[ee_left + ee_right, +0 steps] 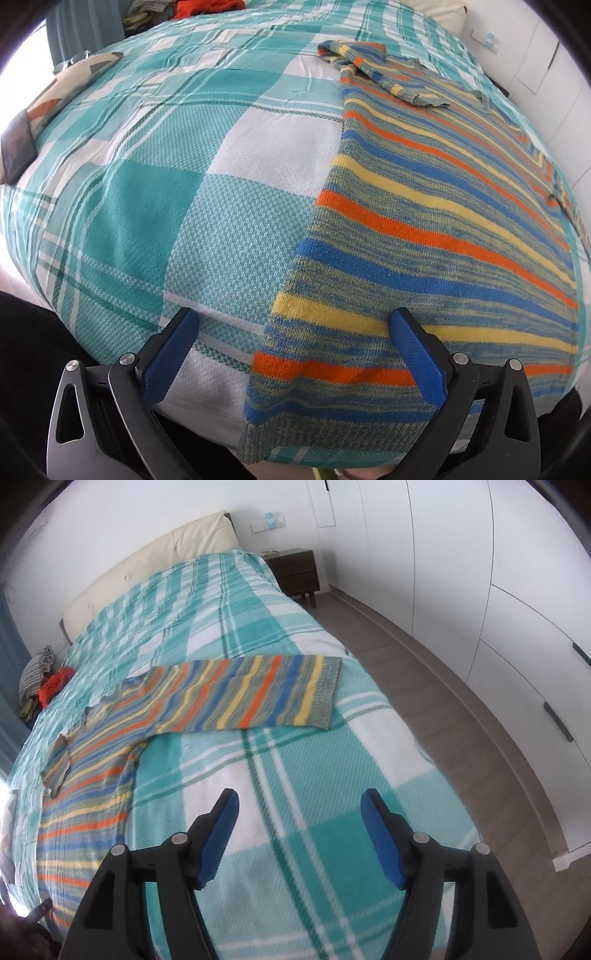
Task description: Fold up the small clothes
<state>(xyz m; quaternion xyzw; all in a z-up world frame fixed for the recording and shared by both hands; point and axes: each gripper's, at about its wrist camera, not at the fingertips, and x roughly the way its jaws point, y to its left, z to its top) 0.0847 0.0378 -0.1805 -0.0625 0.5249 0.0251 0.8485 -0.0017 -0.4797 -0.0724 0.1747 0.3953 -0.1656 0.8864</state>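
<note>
Striped sweater (424, 236) flat on the bed (221, 221), near my edge; both sets of fingers open, holding nothing.

Left gripper (295, 325) spread wide astride the sweater's hem-side edge, one finger (406, 328) over knit, the other over plaid cover. Right gripper (299, 812) open above bare cover, well apart from the outstretched sleeve (258, 690). Risks: pinching the cover along with the knit; the far sleeve, lying loosely bunched (369, 70), may fold in crooked. No containers in view.
</note>
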